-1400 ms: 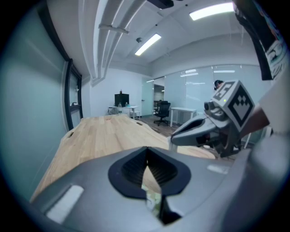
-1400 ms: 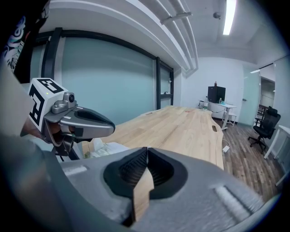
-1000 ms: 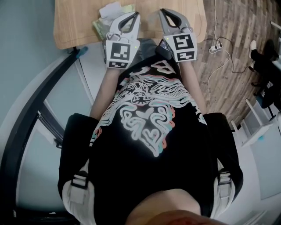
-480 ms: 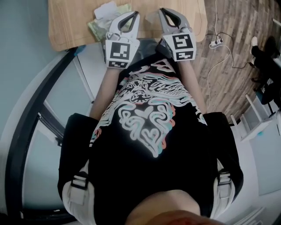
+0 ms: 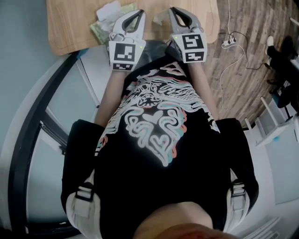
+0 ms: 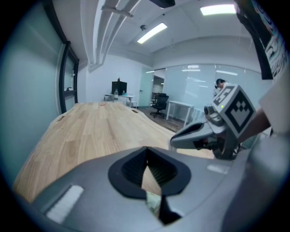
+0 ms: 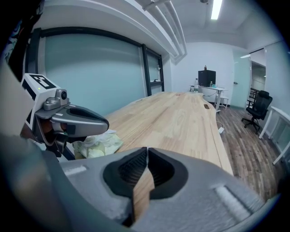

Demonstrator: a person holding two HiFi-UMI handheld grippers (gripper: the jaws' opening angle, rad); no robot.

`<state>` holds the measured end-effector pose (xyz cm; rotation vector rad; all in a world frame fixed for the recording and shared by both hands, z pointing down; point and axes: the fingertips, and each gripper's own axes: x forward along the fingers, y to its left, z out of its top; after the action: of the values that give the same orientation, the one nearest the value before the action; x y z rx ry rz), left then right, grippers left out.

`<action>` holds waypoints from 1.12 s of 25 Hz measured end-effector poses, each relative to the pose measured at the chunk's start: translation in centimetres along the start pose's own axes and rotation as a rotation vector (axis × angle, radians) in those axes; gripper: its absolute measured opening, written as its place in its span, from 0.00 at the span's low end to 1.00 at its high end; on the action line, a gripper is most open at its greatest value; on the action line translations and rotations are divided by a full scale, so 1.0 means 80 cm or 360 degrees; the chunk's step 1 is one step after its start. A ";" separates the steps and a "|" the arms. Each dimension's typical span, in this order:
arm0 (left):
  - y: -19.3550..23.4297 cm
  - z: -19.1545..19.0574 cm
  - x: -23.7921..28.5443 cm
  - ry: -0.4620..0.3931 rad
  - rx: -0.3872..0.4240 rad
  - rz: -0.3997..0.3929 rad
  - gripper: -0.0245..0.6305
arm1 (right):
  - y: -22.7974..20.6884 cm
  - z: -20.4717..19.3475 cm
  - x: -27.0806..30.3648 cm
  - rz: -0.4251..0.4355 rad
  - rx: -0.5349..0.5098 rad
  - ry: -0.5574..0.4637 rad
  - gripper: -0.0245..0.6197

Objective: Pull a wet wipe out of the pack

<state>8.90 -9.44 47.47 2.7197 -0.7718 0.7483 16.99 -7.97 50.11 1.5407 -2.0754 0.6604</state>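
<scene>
Green wipe pack (image 5: 99, 31) on wooden table (image 5: 70, 23).

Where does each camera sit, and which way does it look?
Head view: on the person's head, steeply down at torso, forearms, left gripper, right gripper, table.
Left gripper view: rides the left gripper, looking past its shut jaws along the table; right gripper alongside.
Right gripper view: same from the right gripper, empty jaws just opening; left gripper alongside.
Head and right gripper views share the wipe pack.
</scene>
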 end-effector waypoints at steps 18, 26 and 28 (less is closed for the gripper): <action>-0.004 0.006 -0.008 -0.0014 0.0026 0.0015 0.02 | -0.010 -0.002 -0.011 -0.0074 0.0048 -0.0021 0.23; -0.001 0.016 -0.021 -0.0056 0.0038 0.0047 0.02 | -0.026 0.016 -0.030 -0.0189 0.0051 -0.0131 0.22; 0.000 0.020 -0.024 -0.0074 0.0037 0.0056 0.02 | -0.033 0.026 -0.037 -0.0221 0.0041 -0.0174 0.22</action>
<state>8.13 -9.14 45.12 2.7597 -0.8284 0.7082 20.14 -7.75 46.89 1.7526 -2.0216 0.5656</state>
